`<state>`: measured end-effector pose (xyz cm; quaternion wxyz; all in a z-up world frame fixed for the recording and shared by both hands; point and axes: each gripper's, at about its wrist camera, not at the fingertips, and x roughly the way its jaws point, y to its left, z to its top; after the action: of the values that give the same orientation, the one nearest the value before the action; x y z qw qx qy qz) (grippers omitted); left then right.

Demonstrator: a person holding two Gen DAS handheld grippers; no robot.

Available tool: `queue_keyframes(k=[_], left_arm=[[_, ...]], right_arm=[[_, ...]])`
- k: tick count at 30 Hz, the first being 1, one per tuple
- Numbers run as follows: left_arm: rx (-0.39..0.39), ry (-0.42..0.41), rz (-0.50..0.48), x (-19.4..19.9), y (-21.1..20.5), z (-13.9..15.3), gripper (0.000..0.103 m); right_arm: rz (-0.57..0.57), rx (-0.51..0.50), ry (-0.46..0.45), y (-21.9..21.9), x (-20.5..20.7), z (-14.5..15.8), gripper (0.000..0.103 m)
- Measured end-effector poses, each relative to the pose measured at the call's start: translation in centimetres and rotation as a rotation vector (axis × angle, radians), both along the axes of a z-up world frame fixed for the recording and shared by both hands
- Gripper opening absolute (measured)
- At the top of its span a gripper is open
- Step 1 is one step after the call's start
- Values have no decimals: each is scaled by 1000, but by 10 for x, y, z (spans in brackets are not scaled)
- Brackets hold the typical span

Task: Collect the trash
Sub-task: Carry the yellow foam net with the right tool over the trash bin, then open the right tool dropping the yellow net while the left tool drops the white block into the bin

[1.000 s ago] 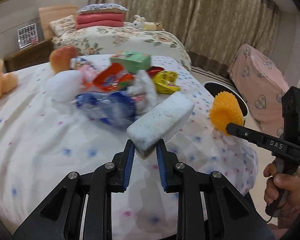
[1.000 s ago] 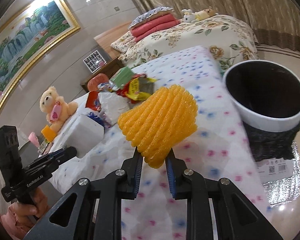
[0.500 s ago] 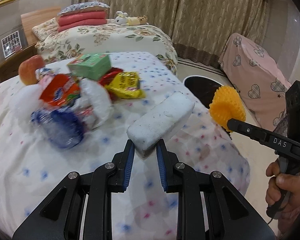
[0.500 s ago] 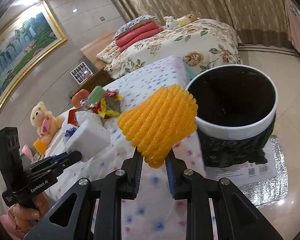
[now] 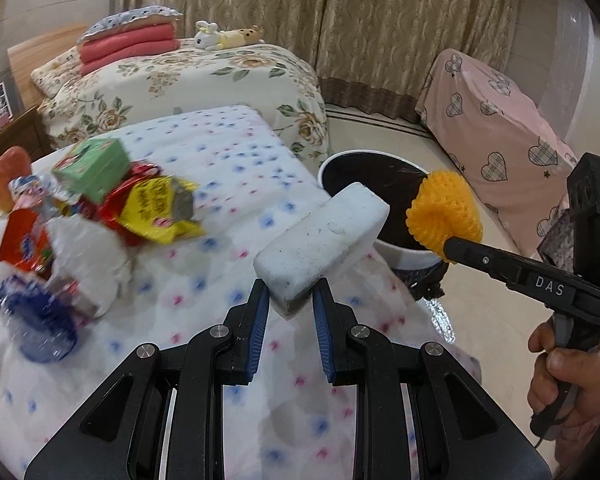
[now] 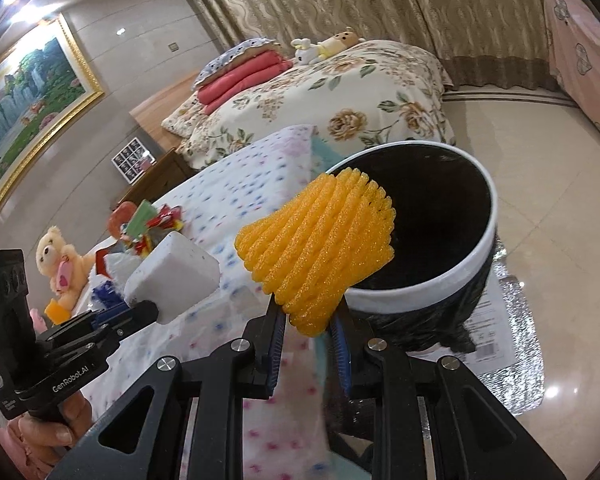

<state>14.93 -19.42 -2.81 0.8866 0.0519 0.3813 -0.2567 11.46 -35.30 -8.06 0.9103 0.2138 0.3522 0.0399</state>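
My left gripper (image 5: 288, 298) is shut on a white foam block (image 5: 324, 240), held above the dotted bedspread (image 5: 204, 280). The same foam block (image 6: 172, 276) shows at the left of the right wrist view. My right gripper (image 6: 308, 322) is shut on a yellow foam fruit net (image 6: 320, 248), which hangs at the rim of the black bin with a white rim (image 6: 452, 276). In the left wrist view the yellow net (image 5: 446, 212) sits over the bin (image 5: 400, 252), which stands on the floor off the bed's corner.
A heap of wrappers (image 5: 152, 208), a green box (image 5: 92, 168), a crumpled bottle (image 5: 40, 324) and an orange fruit (image 5: 8, 176) lies on the bed. A teddy bear (image 6: 60, 260) sits further back. A second floral bed (image 5: 188, 80) and a pink covered chair (image 5: 500, 128) stand beyond.
Both grippers have travelled toward the bed's corner with their loads. The bin has come closer in both views, and the trash heap has slid off to the left.
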Motion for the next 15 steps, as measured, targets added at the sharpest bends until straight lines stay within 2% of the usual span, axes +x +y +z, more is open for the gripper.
queue_keyframes(k=[15], left_arm=[[34, 1, -65, 29, -56, 0, 22]], right_arm=[[-42, -24, 46, -40, 24, -6, 23]])
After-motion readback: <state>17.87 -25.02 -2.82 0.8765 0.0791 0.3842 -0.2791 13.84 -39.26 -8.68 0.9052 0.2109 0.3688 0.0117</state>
